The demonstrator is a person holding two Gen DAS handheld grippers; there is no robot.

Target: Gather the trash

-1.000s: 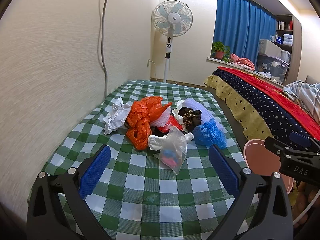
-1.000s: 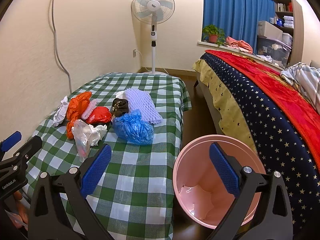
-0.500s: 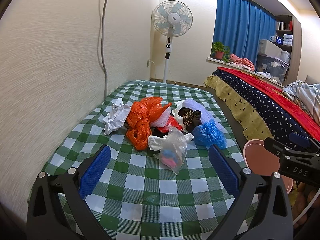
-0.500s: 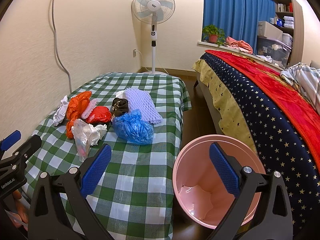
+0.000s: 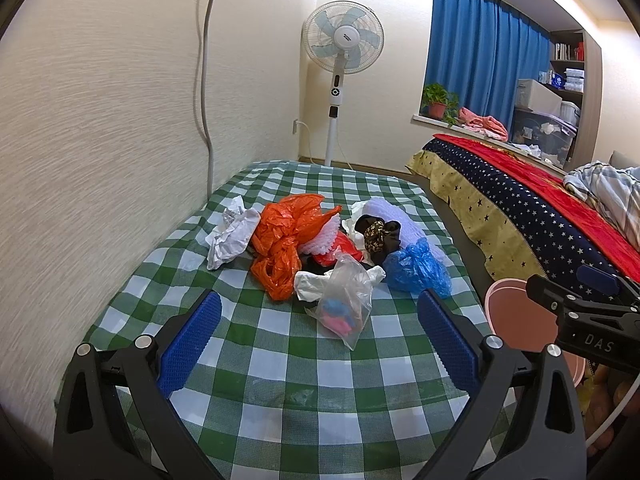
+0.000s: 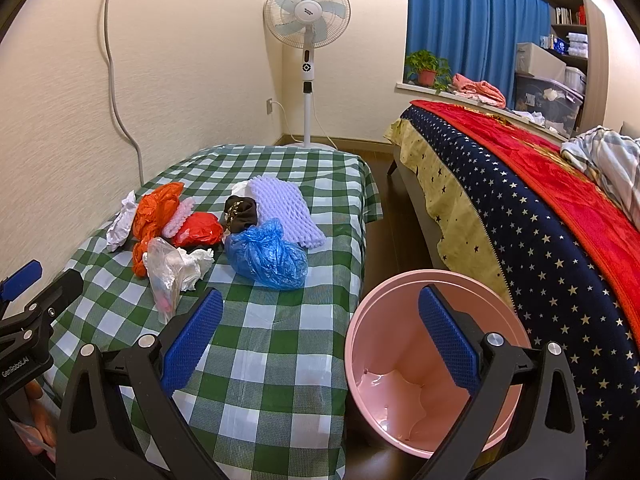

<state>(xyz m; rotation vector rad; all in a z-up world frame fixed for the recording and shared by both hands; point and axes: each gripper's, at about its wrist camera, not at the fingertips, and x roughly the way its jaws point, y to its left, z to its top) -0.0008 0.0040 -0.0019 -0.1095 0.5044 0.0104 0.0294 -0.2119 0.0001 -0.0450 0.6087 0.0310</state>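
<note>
A heap of trash lies on the green checked table (image 5: 280, 364): crumpled white paper (image 5: 232, 232), an orange bag (image 5: 286, 240), a clear bag with pink and blue bits (image 5: 344, 304), a blue bag (image 5: 416, 268), a dark wrapper (image 5: 378, 236) and white foam netting (image 6: 280, 208). A pink bin (image 6: 400, 312) stands on the floor right of the table; it also shows in the left wrist view (image 5: 516, 316). My left gripper (image 5: 318, 340) is open and empty, short of the clear bag. My right gripper (image 6: 320, 340) is open and empty, above the table's edge and the bin.
A standing fan (image 5: 342, 48) is behind the table. A bed with a starry blue and red cover (image 6: 540, 208) runs along the right. The wall (image 5: 100, 120) with a hanging cable borders the table's left side. A narrow floor strip (image 6: 392, 232) separates table and bed.
</note>
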